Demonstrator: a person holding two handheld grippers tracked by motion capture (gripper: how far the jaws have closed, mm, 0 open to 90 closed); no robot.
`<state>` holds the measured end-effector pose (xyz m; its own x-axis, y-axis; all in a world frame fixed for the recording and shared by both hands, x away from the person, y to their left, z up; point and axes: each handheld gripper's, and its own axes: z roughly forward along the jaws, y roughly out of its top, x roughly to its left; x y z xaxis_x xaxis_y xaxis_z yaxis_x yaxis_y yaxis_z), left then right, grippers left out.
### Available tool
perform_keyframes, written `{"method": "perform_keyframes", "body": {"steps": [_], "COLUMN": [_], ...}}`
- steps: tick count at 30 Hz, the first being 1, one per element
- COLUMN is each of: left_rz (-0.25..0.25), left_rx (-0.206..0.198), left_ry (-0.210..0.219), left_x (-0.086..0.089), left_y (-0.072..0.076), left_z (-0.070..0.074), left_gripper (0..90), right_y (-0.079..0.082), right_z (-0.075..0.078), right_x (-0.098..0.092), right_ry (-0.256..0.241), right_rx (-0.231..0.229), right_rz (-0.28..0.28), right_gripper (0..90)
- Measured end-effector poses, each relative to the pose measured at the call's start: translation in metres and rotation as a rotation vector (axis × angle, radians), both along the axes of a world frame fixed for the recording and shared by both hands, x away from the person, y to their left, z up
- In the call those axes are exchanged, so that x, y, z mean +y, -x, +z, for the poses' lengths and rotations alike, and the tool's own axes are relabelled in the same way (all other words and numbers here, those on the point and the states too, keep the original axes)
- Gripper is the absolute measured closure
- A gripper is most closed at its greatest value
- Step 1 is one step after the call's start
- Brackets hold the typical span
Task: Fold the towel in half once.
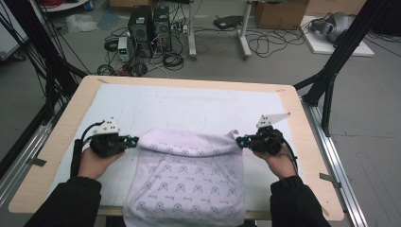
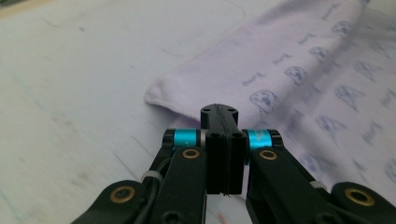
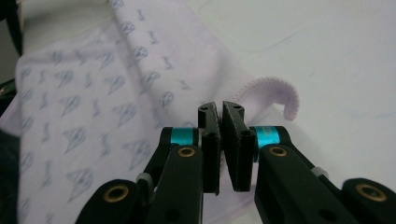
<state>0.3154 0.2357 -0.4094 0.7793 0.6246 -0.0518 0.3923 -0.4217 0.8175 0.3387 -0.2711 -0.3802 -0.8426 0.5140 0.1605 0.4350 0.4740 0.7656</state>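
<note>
A lilac cloth (image 1: 189, 175) with a blue print lies on the white mat, its near end hanging over the table's front edge. Its far part is folded over into a rounded band. My left gripper (image 1: 135, 141) sits at the band's left end with its jaws pressed flat together. In the left gripper view the cloth's corner (image 2: 156, 95) lies flat just beyond the left gripper (image 2: 218, 112), and no cloth shows between the jaws. My right gripper (image 1: 239, 141) is at the band's right end. There the right gripper (image 3: 220, 109) pinches the cloth, whose hem (image 3: 280, 93) curls up beside the jaws.
A white mat (image 1: 189, 106) covers most of the wooden table (image 1: 307, 156), with bare mat beyond the cloth. Black frame legs (image 1: 331, 71) stand at the right, and computers and cables (image 1: 149, 28) lie on the floor beyond the table.
</note>
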Motion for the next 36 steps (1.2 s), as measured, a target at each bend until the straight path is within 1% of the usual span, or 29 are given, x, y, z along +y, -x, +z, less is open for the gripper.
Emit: {"method": "perform_keyframes", "body": {"steps": [1,2,3,5,6,7,8,9,10,11,12,13,14,15,16,17,19,20,21,22,23,24,25,27,29,31,34,35,36], "left_rz": [-0.006,-0.009,-0.008,0.004,0.016,0.016,0.017,0.026,0.036,0.040,0.051,0.057,0.060,0.071,0.080,0.095,0.104,0.103,0.100,0.089,0.092,0.096,0.096,0.094,0.097,0.107,0.116,0.114,0.113], "left_rx": [0.009,0.015,0.020,0.018,0.022,0.027,0.022,0.017,0.017,0.019,0.026,0.030,0.041,0.059,0.076,0.089,0.130,0.155,0.172,0.179,0.180,0.177,0.168,0.148,0.135,0.106,0.060,0.055,0.042], "left_ry": [0.001,-0.001,0.004,-0.007,0.001,0.005,0.002,0.000,0.005,-0.001,-0.001,0.008,0.018,0.039,0.039,0.020,0.012,0.012,-0.003,-0.004,0.004,0.011,-0.006,-0.028,-0.024,-0.006,0.024,0.039,0.038], "left_x": [0.002,0.003,0.005,0.009,0.009,0.009,0.008,0.005,0.002,-0.001,-0.004,-0.007,-0.009,-0.010,-0.011,-0.013,-0.017,-0.019,-0.020,-0.022,-0.023,-0.024,-0.025,-0.026,-0.024,-0.022,-0.017,-0.016,-0.015], "left_y": [0.005,0.008,0.010,0.008,0.005,0.001,-0.004,-0.009,-0.015,-0.022,-0.028,-0.034,-0.041,-0.047,-0.052,-0.057,-0.063,-0.066,-0.068,-0.069,-0.068,-0.068,-0.067,-0.066,-0.064,-0.061,-0.055,-0.053,-0.050], "left_z": [-0.004,-0.007,-0.009,-0.010,-0.008,-0.006,-0.003,0.000,0.002,0.003,0.003,0.001,-0.002,-0.005,-0.009,-0.014,-0.023,-0.027,-0.030,-0.033,-0.034,-0.033,-0.032,-0.031,-0.028,-0.022,-0.011,-0.008,-0.004], "left_gripper": [89.6,88.7,81.0,75.4,71.9,68.8,67.8,67.5,66.0,63.8,62.3,61.8,61.9,62.1,62.0,61.9,60.8,60.6,61.1,66.3,71.8,75.4,81.8,87.2,87.9,88.2,88.4,88.4,88.4], "right_y": [0.004,0.007,0.008,0.007,0.005,0.004,0.002,-0.002,-0.006,-0.010,-0.015,-0.020,-0.025,-0.029,-0.034,-0.038,-0.042,-0.043,-0.043,-0.043,-0.043,-0.043,-0.042,-0.042,-0.041,-0.039,-0.037,-0.035,-0.033], "right_z": [-0.004,-0.009,-0.014,-0.020,-0.020,-0.019,-0.018,-0.018,-0.017,-0.017,-0.019,-0.021,-0.023,-0.027,-0.032,-0.037,-0.046,-0.049,-0.049,-0.049,-0.048,-0.047,-0.047,-0.045,-0.041,-0.035,-0.022,-0.017,-0.012], "right_x": [-0.001,-0.003,-0.006,-0.015,-0.018,-0.020,-0.021,-0.020,-0.018,-0.016,-0.013,-0.010,-0.006,-0.003,0.000,0.002,0.006,0.007,0.007,0.008,0.008,0.008,0.008,0.006,0.003,-0.001,-0.004,-0.005,-0.006], "right_ry": [0.036,0.061,0.056,0.047,0.035,0.017,-0.005,-0.014,-0.017,-0.014,-0.017,-0.024,-0.013,0.009,0.020,0.031,0.068,0.072,0.077,0.077,0.072,0.068,0.068,0.060,0.040,0.015,-0.004,-0.020,-0.036], "right_rx": [0.009,0.016,0.030,0.057,0.060,0.049,0.041,0.031,0.040,0.028,0.030,0.048,0.055,0.062,0.080,0.109,0.136,0.147,0.155,0.146,0.145,0.138,0.135,0.127,0.111,0.086,0.061,0.038,0.028], "right_rz": [0.007,0.011,0.017,-0.003,-0.022,-0.039,-0.051,-0.062,-0.068,-0.072,-0.085,-0.086,-0.085,-0.090,-0.084,-0.077,-0.053,-0.043,-0.033,-0.023,-0.018,-0.014,-0.011,-0.020,-0.035,-0.047,-0.055,-0.057,-0.055], "right_gripper": [83.1,78.6,74.0,65.7,63.6,61.3,57.2,53.7,52.5,49.3,47.6,47.6,47.2,47.3,48.0,50.8,62.3,67.0,74.4,77.3,79.9,82.0,82.5,83.6,83.6,84.0,84.0,84.0,84.0]}}
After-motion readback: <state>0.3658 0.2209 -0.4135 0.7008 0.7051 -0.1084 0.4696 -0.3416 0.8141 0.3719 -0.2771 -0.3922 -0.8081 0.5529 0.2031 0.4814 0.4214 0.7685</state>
